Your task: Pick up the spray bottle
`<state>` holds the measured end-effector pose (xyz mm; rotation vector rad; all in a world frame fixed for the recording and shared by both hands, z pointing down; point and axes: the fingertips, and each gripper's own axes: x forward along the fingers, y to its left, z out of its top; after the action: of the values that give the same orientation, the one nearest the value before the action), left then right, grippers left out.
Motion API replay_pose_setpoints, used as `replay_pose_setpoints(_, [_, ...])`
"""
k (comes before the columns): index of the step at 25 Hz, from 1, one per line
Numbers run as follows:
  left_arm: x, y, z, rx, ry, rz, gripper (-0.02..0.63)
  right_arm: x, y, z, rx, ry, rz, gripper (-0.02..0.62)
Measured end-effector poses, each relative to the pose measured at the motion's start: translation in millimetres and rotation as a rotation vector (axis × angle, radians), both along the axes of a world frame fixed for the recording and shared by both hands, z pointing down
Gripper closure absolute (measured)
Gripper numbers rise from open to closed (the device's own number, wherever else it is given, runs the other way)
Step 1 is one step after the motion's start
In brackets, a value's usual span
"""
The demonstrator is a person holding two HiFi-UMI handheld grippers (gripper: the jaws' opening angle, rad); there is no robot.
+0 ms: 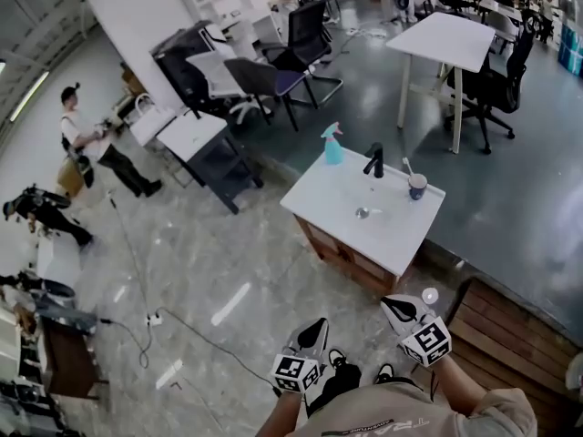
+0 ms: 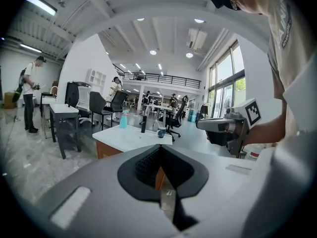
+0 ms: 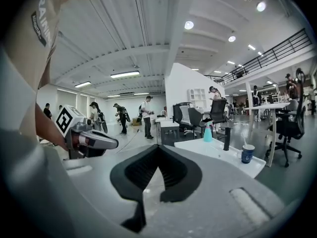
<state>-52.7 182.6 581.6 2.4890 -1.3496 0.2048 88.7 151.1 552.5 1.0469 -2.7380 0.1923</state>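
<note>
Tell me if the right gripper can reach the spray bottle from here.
Probably not yet: the spray bottle stands on the far corner of the counter, and the right gripper hangs short of its near edge. Nothing blocks the approach, though.

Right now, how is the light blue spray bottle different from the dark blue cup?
The light blue spray bottle has a trigger top; the dark blue cup is open, with a white stick inside. In the head view the bottle stands left of the black tap, the cup right. Both stand upright on the white counter.
</note>
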Motion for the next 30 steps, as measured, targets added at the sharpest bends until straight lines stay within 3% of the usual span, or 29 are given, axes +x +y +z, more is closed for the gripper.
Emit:
replay_pose_setpoints(9, [-62,-69,-27,0.099,0.016,0.042,0.589,-62,-46,-40,0.082,0.006,0.061,0.592])
replay_pose_setpoints(17, [-96,-87,-22,0.101,0.018,0.127,0.589,-90,-72,-40,0.042,-0.063,0.183,0.592])
replay_pose_setpoints(23, [-126,-93,-9,0.074,0.069,0.063,0.589,-108,-76,-27,0.011,0.021,0.161,0.592])
replay_pose_setpoints(30, [-136,-114,5,0.039,0.081,0.034,0.589,-127,-108,-23,0.011,0.040,0.130,0.592])
